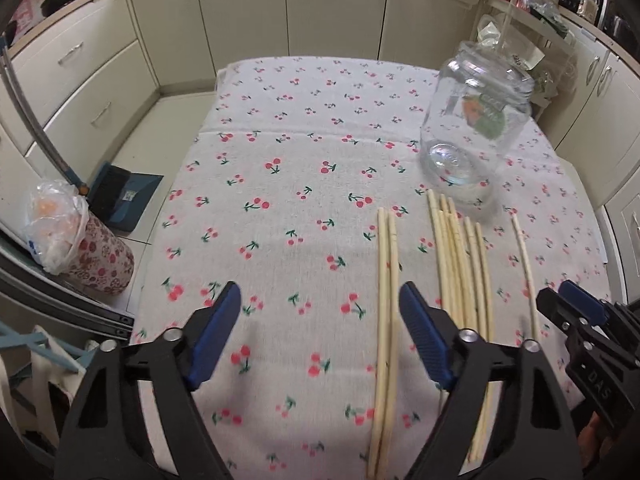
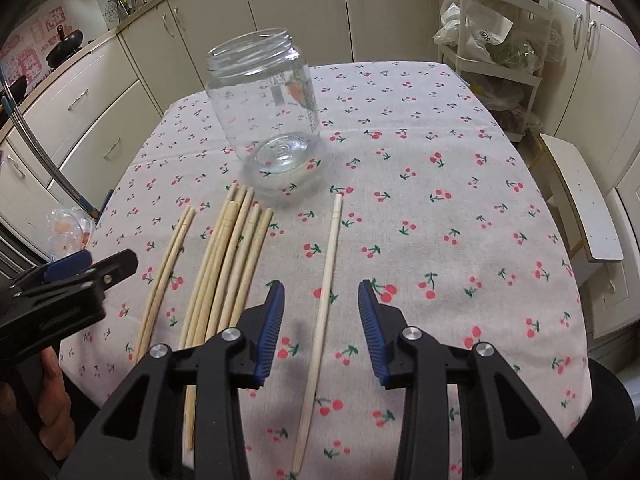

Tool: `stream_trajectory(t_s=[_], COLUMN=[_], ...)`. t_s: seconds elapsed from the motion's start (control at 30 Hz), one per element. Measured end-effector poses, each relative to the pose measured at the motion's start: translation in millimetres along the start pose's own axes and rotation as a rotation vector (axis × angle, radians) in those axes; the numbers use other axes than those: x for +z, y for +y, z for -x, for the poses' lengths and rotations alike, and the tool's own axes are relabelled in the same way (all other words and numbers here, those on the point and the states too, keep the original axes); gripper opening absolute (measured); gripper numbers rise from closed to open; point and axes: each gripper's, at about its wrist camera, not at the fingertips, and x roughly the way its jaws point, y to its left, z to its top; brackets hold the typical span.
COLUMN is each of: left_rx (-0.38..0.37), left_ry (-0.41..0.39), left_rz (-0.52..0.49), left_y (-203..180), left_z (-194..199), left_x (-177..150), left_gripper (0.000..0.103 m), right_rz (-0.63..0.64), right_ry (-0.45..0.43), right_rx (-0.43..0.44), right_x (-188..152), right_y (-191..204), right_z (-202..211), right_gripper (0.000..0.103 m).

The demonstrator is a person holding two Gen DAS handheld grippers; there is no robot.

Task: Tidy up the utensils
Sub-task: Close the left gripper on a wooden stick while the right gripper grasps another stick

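Observation:
Pale wooden chopsticks lie on a cherry-print tablecloth (image 1: 300, 152). A pair (image 1: 387, 280) lies by my left gripper's right finger, a bundle of several (image 1: 460, 264) lies to its right, and a single chopstick (image 1: 526, 260) lies further right. A clear empty glass jar (image 1: 476, 120) stands upright behind them. My left gripper (image 1: 320, 320) is open and empty above the cloth. In the right wrist view my right gripper (image 2: 320, 320) is open, with the single chopstick (image 2: 324, 300) lying between its fingers. The jar (image 2: 264, 112), bundle (image 2: 232, 264) and pair (image 2: 168, 272) lie to the left.
Cream kitchen cabinets (image 1: 240, 12) surround the table. A floral bin with a plastic bag (image 1: 80, 248) and a dustpan (image 1: 124, 196) are on the floor at left. A white shelf rack with bags (image 2: 492, 36) and a white bench (image 2: 580, 204) stand at right.

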Motion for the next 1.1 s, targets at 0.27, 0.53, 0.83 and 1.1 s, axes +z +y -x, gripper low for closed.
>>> stream_trajectory(t_s=[0.27,0.53,0.83,1.1], left_rx=[-0.001,-0.010,0.011,-0.111], left_ry=[0.020,0.035,0.013,0.063], left_rz=[-0.043,-0.051,-0.121,-0.115], left_y=[-10.5,-11.1,-22.6,-26.5], left_z=[-23.0,-35.4,-32.9,-33.1], left_x=[9.9,14.4,10.3,14.0], left_gripper=[0.074,0.059,0.038,0.005], right_rz=[0.004,0.006,0.076,0.099], right_ry=[0.013,0.022,0.005,0.030], right_rx=[-0.010,-0.009,-0.047,-0.016], right_x=[5.5,6.4,7.4,10.8], right_y=[-1.3,-4.2,5.1,-5.6], right_z=[-14.2,-21.9,-26.6,-25.6], right_gripper=[0.038,0.038,0.037,0.006])
